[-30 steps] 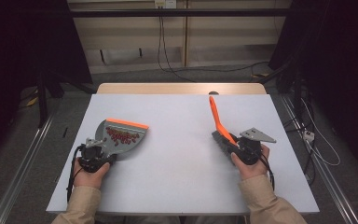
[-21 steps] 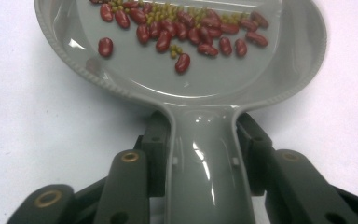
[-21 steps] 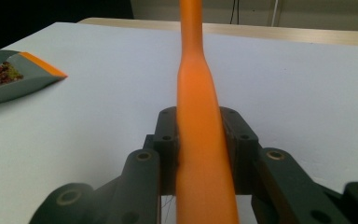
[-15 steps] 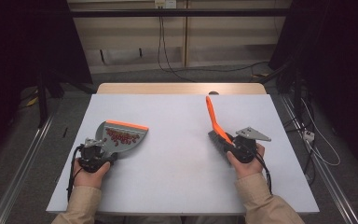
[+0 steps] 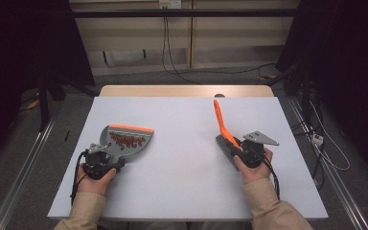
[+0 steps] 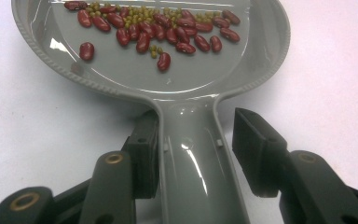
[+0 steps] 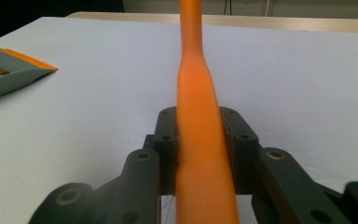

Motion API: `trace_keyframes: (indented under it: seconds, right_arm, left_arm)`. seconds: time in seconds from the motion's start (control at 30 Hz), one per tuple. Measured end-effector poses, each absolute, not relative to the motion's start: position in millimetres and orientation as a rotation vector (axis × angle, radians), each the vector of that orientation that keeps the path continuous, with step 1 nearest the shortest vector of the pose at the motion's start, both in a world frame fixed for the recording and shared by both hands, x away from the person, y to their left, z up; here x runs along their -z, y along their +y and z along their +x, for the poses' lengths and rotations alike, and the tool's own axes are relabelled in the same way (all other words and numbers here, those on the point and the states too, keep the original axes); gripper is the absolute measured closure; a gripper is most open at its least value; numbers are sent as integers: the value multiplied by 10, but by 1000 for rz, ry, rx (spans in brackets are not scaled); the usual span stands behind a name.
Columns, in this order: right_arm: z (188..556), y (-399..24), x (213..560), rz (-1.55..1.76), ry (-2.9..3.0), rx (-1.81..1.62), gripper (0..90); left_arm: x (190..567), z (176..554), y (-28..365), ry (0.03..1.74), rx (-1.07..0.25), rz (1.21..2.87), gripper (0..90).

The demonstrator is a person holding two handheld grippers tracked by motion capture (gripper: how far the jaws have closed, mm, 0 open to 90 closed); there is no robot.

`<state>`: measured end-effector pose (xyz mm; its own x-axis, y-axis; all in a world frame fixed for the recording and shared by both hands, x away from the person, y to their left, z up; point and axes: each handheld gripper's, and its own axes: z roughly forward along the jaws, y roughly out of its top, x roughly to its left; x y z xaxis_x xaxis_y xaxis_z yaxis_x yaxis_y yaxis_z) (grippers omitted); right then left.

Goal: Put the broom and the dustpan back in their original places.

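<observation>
The broad, flat white rectangular table top [image 5: 182, 167] is matte and smooth, carrying both tools and both hands.

On to the left: a grey glossy plastic dustpan with an orange front lip [image 5: 126, 139] lies flat on the table, straight ahead of the left gripper [image 5: 100, 159]. The left gripper view shows its shape nicely: a rounded, shallow scoop with a beaded rim, narrowing to a hollow channelled handle that runs back between the two black jaws. Those jaws have just been opening: the handle lies between them, one pad just beside its edge, the other standing clearly apart with white table showing in the gap. So a loosened, released stance, handle between the jaws but not pinched.

Over on the right, the right gripper [image 5: 235, 149] is clamped tight on the smooth orange plastic brush handle [image 5: 220, 122]; in the right gripper view both black pads press flat against its sides. The handle is slim and waisted, widening toward the jaws, and it rises up and away from the gripper, tilted off the table. A grey head sits at its lower end, beside the gripper.

Smallest of all: dark red glossy kidney beans [image 6: 144, 35], oval and shiny, scattered in the dustpan's scoop, far end from the left jaws, mixed with tiny round green mung beans [image 6: 135, 18].
</observation>
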<state>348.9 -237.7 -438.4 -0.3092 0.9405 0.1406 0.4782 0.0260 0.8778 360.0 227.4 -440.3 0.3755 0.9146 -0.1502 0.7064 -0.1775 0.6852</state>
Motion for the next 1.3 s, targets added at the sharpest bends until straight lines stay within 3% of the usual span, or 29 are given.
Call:
trace_keyframes:
  seconds: [1.0,1.3]
  right_arm:
    - [3343,-2661,4385,1474,1745,-1160,660]
    - [3230,-2804,4367,1480,1714,-1161,532]
  left_arm:
    - [4390,3554,2209,1345,-349,1959,478]
    - [4384,3528,2130,1302,-302,1970,399]
